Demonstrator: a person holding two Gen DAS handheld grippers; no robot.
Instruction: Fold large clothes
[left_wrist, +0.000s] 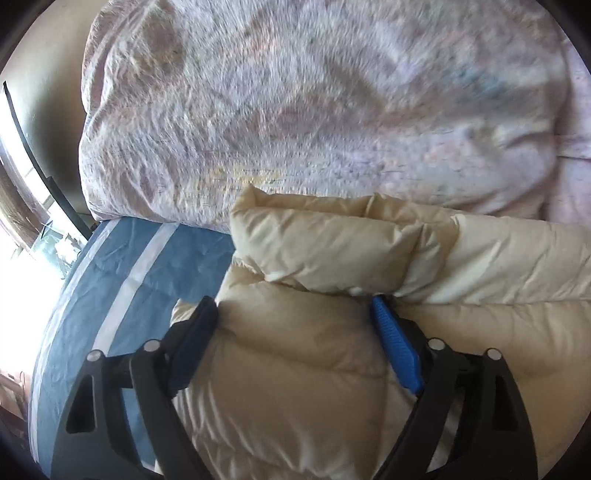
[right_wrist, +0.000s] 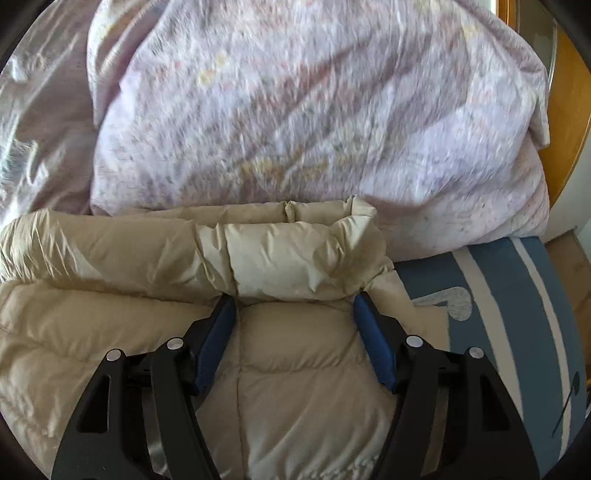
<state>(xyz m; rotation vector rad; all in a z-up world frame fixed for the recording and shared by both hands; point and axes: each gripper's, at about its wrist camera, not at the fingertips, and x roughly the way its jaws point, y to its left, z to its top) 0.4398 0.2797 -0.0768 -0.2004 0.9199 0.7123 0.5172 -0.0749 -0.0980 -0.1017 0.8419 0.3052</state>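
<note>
left tongs (left_wrist: 295, 317): spread wide | right tongs (right_wrist: 293, 314): spread wide

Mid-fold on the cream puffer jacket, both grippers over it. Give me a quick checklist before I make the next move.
1. Left gripper open over the jacket: ok, jaws spread wide, padding between them.
2. Right gripper open: ok, jaws spread over the jacket.
3. Fabric actually pinched: not ok, neither gripper has closed.
4. Folded-over sleeve lies across the body: ok, it sits just ahead of both grippers.
5. Floral quilt free of the jacket: cannot tell, it is bunched right behind the collar.
6. Blue striped sheet flat under the jacket: ok where visible.
</note>
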